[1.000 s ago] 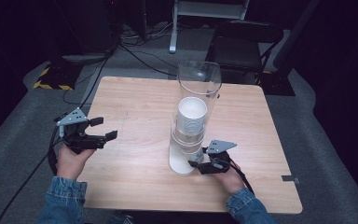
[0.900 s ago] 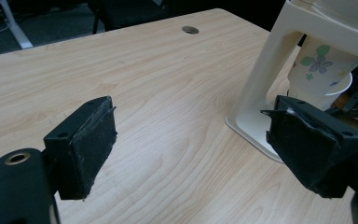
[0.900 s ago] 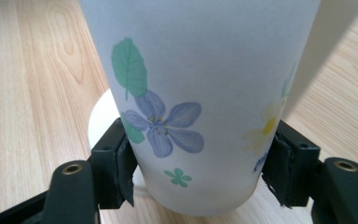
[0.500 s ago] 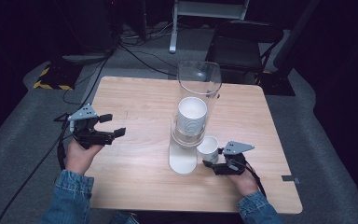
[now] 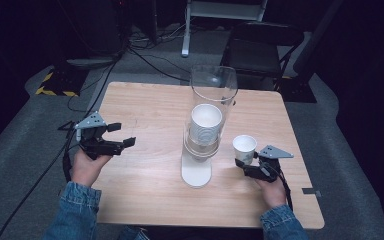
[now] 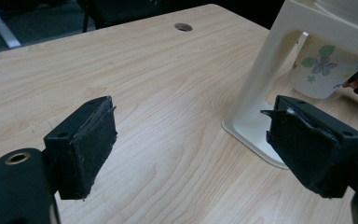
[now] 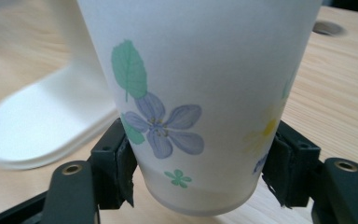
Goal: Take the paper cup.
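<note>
High view, right gripper (image 5: 246, 161): lower right, jaws clamped on flowered paper cup (image 5: 244, 148)
Left gripper (image 5: 121, 135): centre left, jaws wide apart, empty

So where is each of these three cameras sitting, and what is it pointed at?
High view: above the person's side, looking down on the wooden table; both forearms, left gripper and right gripper show.
Left gripper view: between its open jaws, toward the cup dispenser.
Right gripper view: close on the flowered paper cup its jaws clamp.
All share the dispenser and cup.
</note>
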### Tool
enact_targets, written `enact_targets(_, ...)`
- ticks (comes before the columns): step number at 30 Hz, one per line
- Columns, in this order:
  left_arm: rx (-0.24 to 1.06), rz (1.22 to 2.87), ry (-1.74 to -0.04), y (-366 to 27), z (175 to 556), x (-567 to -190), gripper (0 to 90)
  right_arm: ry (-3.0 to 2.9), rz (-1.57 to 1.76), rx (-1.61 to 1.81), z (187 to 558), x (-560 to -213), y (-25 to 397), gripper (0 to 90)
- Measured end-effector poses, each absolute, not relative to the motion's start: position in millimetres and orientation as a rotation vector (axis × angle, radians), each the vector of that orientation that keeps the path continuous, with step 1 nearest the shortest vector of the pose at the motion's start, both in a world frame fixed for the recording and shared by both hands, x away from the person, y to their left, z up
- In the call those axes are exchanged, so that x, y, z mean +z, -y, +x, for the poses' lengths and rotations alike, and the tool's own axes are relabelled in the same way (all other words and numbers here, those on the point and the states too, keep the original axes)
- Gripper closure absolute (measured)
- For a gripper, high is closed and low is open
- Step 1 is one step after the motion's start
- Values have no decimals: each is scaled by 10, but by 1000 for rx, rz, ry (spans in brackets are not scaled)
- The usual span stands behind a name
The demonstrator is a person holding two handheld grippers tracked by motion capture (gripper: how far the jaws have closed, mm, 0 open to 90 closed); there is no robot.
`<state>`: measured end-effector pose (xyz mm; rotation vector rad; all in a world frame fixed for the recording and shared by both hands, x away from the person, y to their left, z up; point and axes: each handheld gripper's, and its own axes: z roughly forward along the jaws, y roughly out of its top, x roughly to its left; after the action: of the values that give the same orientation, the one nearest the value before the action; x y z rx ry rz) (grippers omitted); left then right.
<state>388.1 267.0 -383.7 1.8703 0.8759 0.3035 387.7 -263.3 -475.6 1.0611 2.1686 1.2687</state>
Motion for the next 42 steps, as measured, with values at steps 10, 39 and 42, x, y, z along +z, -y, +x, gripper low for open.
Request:
enact_targets(10,313,1872,-907,-2747,3822,-3883,154,-2062,1226,1155,4069,-4875,2721,347)
enact_targets(39,327,1859,-928,-2844,3739,-3884,154,-2148,1294,1000,4251,-5026,2615,319)
enact_targets(42,325,1856,-930,-2839,3741,-3882,155,-2149,1296,1007,4252,-5024,2618,244)
